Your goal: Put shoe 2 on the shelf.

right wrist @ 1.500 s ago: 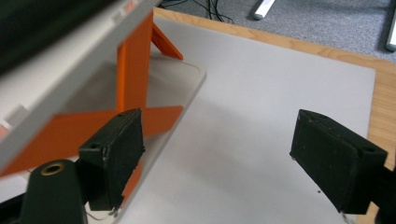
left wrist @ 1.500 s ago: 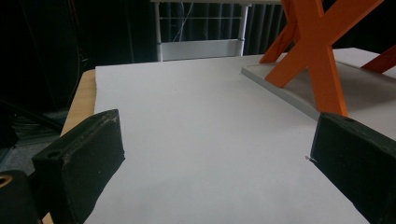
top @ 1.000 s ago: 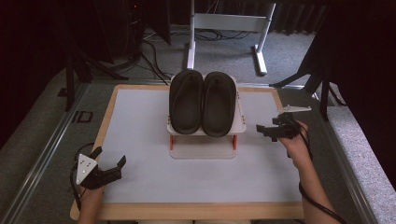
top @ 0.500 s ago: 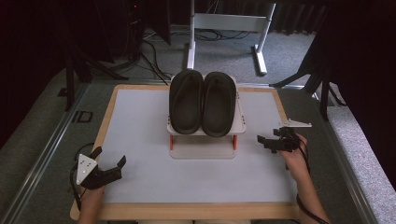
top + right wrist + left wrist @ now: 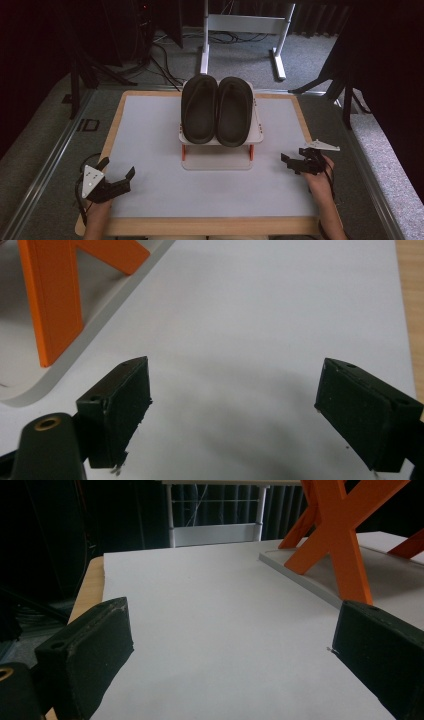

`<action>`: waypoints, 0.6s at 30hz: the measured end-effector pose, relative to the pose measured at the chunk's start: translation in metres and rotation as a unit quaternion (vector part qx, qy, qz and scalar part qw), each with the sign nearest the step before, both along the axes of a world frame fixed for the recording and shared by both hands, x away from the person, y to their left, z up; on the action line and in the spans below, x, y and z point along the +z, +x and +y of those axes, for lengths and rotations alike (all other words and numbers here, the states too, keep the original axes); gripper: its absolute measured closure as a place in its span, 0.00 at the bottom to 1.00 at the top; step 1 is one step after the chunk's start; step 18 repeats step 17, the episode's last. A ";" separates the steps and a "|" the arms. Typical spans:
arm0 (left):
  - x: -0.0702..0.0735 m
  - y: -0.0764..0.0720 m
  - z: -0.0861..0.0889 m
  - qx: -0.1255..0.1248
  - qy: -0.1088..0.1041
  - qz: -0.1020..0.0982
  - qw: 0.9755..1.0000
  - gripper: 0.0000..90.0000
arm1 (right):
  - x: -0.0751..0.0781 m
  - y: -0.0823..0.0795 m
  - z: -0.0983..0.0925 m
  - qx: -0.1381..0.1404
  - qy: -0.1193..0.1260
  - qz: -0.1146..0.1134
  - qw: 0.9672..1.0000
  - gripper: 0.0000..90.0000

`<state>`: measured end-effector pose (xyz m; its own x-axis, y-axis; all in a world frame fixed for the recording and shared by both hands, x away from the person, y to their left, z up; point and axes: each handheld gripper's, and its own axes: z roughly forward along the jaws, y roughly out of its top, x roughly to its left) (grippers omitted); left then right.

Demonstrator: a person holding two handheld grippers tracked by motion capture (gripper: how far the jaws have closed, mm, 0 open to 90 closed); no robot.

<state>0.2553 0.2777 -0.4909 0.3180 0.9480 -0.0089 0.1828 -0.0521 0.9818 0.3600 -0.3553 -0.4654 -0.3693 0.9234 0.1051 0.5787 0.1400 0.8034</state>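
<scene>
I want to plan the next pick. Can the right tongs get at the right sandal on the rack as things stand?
Probably yes. The right tongs are open and hold nothing, and only bare white mat lies between them and the right sandal, which sits uncovered on top of the small rack.

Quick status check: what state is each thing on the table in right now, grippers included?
Left gripper: open, empty, low over the near left of the table.
Right gripper: open, empty, right of the rack.
Left slipper: sole down on the rack's top shelf.
Right slipper: beside it, touching.
Rack: upright on orange legs; lower shelf bare.
</scene>
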 end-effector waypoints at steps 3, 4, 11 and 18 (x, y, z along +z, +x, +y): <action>0.000 0.000 0.000 0.001 0.000 -0.001 1.000 0.03 | -0.001 -0.006 -0.003 -0.008 0.002 -0.011 1.000 0.15; 0.000 0.000 0.000 0.001 0.000 -0.001 1.000 0.03 | -0.001 -0.008 -0.004 -0.010 0.003 -0.016 1.000 0.15; 0.000 -0.001 0.000 0.001 0.000 -0.004 1.000 0.03 | -0.006 -0.012 -0.007 -0.016 0.001 -0.037 0.999 0.15; 0.000 -0.001 0.000 0.000 0.000 -0.004 1.000 0.03 | -0.009 -0.013 -0.007 -0.014 -0.001 -0.040 0.999 0.16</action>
